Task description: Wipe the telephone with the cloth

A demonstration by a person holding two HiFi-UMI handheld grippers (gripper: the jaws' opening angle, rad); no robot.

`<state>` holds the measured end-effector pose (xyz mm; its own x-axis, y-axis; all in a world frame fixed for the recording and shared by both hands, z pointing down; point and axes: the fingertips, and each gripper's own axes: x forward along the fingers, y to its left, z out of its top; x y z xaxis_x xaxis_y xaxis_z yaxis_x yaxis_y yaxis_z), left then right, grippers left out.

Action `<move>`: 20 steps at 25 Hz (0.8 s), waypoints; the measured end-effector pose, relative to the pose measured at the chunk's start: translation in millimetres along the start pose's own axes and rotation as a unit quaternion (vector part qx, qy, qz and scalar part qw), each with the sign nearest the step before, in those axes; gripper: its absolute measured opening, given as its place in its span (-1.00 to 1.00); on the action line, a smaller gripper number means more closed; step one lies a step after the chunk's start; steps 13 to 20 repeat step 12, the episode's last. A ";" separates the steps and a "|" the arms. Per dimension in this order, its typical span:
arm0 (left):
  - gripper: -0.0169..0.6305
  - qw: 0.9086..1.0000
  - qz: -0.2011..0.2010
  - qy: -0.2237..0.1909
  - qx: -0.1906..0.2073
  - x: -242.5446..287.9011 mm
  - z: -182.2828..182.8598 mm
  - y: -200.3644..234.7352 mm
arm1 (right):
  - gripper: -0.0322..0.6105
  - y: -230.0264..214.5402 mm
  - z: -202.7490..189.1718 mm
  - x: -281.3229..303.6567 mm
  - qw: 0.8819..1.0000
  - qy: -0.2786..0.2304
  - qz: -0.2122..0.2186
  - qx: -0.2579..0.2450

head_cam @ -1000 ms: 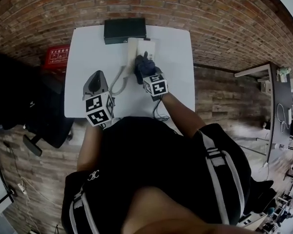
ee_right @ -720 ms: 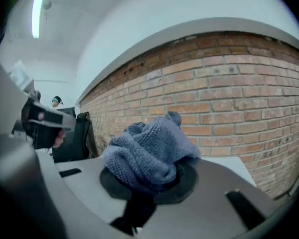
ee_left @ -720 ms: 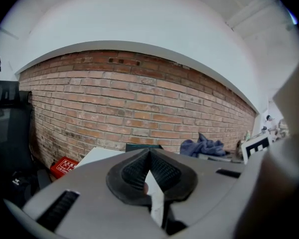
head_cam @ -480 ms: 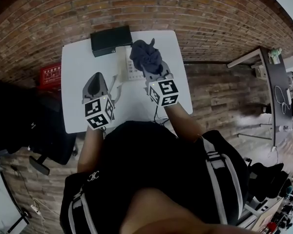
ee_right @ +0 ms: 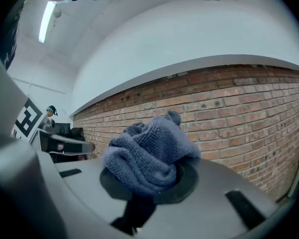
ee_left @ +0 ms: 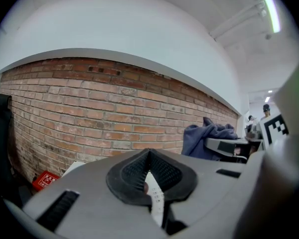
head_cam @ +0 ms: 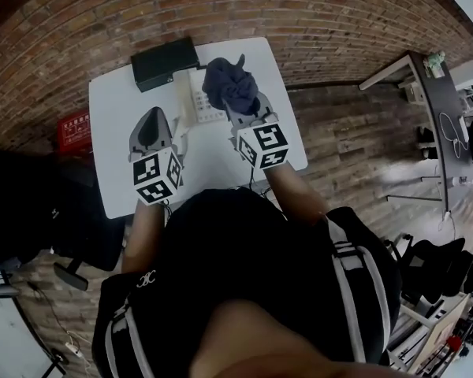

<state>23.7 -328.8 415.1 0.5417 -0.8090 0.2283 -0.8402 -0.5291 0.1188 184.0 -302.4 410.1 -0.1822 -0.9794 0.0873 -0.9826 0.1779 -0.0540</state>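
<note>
**Right gripper holding the cloth up beside the telephone**

The right gripper (head_cam: 242, 110) is clamping a bunched dark blue cloth (head_cam: 227, 83) between its jaws. The cloth is bulging out past the jaw tips and hanging in the air over the far part of a white table (head_cam: 118, 172). The white telephone (head_cam: 195, 99) is lying on that table, just to the left of the cloth, with a black box (head_cam: 164, 61) behind it at the far edge. The left gripper (head_cam: 151, 126) is hovering nearer the person, to the left of the telephone, with its jaws drawn almost together and gripping nothing.

The head view is giving the layout on the table. The right gripper view is showing only the knitted weave of the cloth filling the jaws, with a brick wall (ee_right: 249, 98) behind and no telephone. The left gripper view is showing a sliver of the telephone's keypad through the narrow slit between its pads, and the cloth raised off to the right.
</note>
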 end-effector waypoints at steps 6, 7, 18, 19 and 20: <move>-0.96 1.000 -0.011 0.001 0.000 -3.9 -2.6 -11.1 | -0.78 -0.2 -4.9 -11.7 1.000 0.010 0.003 0.002; -0.96 1.000 -0.012 0.000 0.000 -4.6 -1.9 -10.6 | -0.78 1.9 -4.1 -12.1 1.000 0.008 0.008 0.004; -0.96 1.000 -0.018 -0.005 -0.005 -9.9 3.1 -12.4 | -0.78 17.0 1.1 -17.6 0.999 0.004 0.033 0.000; -0.96 1.000 -0.018 -0.005 -0.005 -9.9 3.1 -12.4 | -0.78 17.0 1.1 -17.6 0.999 0.004 0.033 0.000; -0.96 1.000 -0.018 -0.005 -0.005 -9.9 3.1 -12.4 | -0.78 17.0 1.1 -17.6 0.999 0.004 0.033 0.000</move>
